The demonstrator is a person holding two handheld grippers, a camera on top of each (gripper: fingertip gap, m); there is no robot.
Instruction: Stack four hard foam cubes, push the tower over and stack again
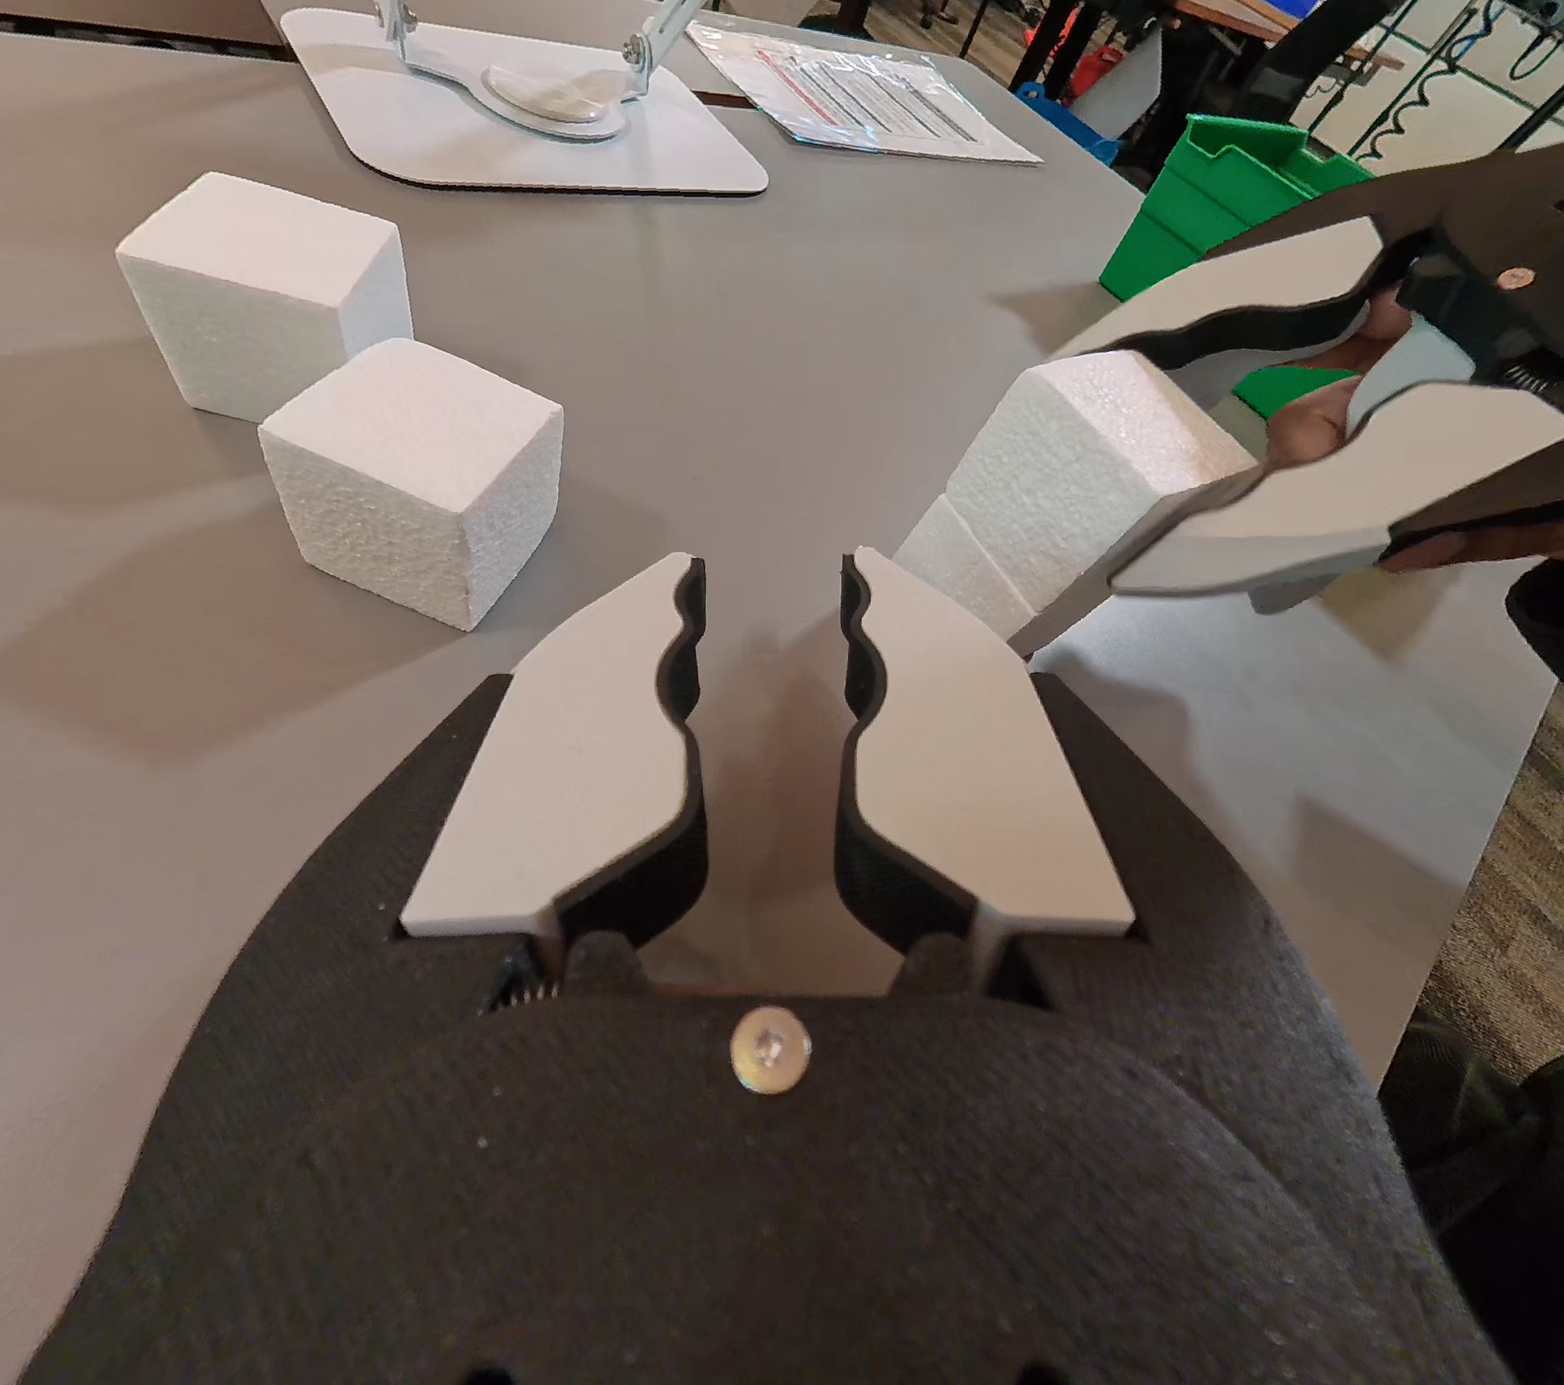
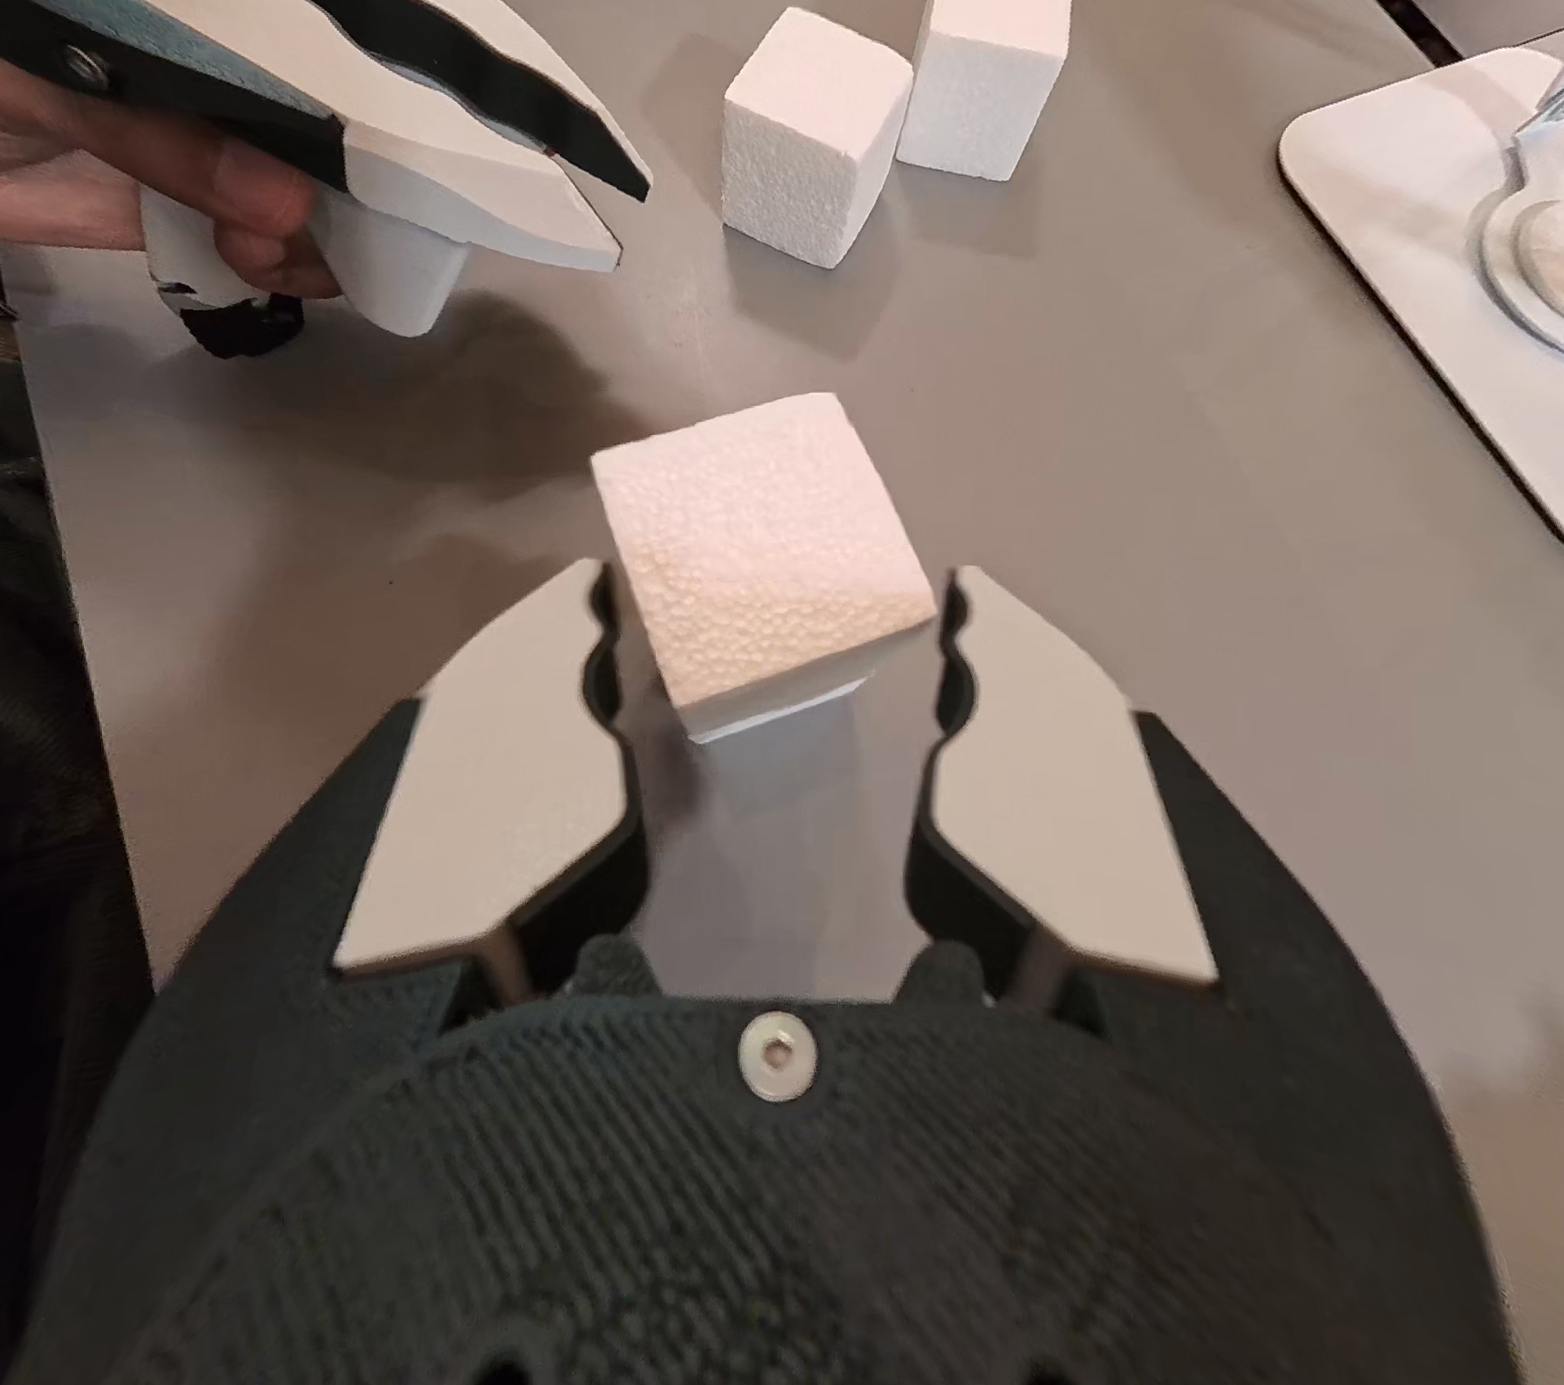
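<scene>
Right wrist view is looking down over the grey desk [image 2: 1100, 413], the largest thing here, with a white stand base [image 2: 1396, 227] lying at its right edge. The right tool [image 2: 777, 612] is hanging over the desk with its jaws spread wide, gripping nothing. A stack of two foam cubes [image 2: 762, 557] is sitting between its fingertips; the left fingertip [image 2: 592, 608] is appearing just beside the top cube, the right one a little apart, and I cannot tell whether either is touching. The lower cube is showing only as a thin white edge beneath.

The left tool [image 2: 626, 219] is hovering off to the left, held by a hand [image 2: 254, 202], its jaws partly parted and empty, with the stack near but apart.

Two more cubes are standing farther back, a near cube [image 2: 804, 134] and a far cube [image 2: 990, 58], just beside each other.

In the left wrist view, a green bin [image 1: 1210, 202] is sitting beyond the desk edge.
</scene>
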